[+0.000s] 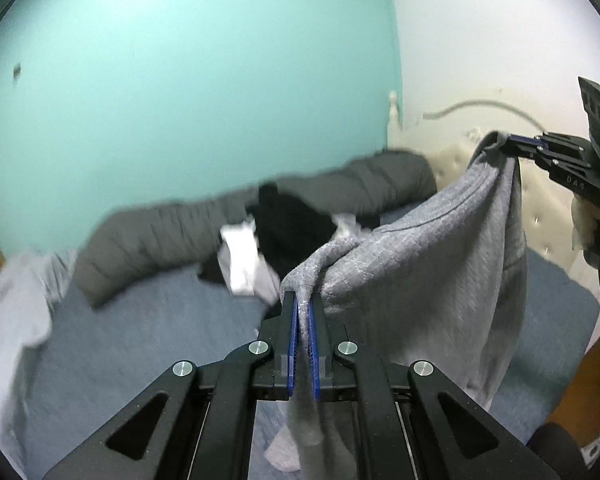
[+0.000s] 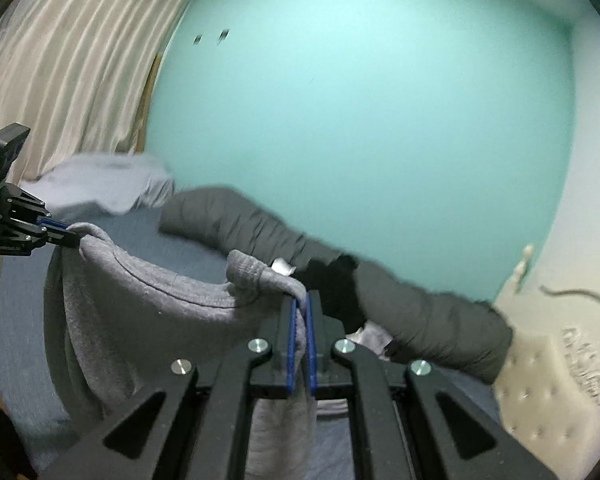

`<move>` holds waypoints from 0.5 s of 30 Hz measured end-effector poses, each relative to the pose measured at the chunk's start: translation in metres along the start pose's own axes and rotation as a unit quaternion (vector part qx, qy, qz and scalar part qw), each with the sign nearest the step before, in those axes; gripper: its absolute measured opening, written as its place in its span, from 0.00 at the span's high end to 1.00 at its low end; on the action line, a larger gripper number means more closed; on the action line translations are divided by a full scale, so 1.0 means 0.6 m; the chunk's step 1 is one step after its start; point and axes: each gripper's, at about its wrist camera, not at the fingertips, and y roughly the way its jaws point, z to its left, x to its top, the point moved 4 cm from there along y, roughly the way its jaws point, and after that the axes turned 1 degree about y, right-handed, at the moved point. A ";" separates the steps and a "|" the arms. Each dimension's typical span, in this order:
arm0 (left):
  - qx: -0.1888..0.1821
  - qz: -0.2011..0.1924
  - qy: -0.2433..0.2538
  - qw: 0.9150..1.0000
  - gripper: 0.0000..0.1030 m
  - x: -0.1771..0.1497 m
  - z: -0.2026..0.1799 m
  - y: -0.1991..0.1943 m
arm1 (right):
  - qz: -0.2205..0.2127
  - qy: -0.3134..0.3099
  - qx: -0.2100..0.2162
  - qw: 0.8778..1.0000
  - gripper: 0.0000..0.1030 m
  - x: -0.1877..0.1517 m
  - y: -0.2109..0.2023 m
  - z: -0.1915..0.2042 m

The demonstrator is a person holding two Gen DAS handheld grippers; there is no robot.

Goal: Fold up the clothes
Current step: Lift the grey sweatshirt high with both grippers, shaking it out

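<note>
Hanging grey garment [image 1: 420, 264], top edge strung level between left gripper [image 1: 303, 300], right gripper [image 2: 299, 302]; jaws clamped on it

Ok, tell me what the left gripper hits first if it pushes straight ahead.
Apart from the grey garment it is shut on, the left gripper would probably meet the pile of black and white clothes on the bed first, short of the dark bolster; depth is unclear.
</note>
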 end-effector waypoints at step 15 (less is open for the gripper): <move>0.069 -0.145 0.045 0.986 0.95 0.283 -0.020 -0.366 | -0.140 -0.010 -0.056 0.988 0.96 0.299 -0.303 -0.034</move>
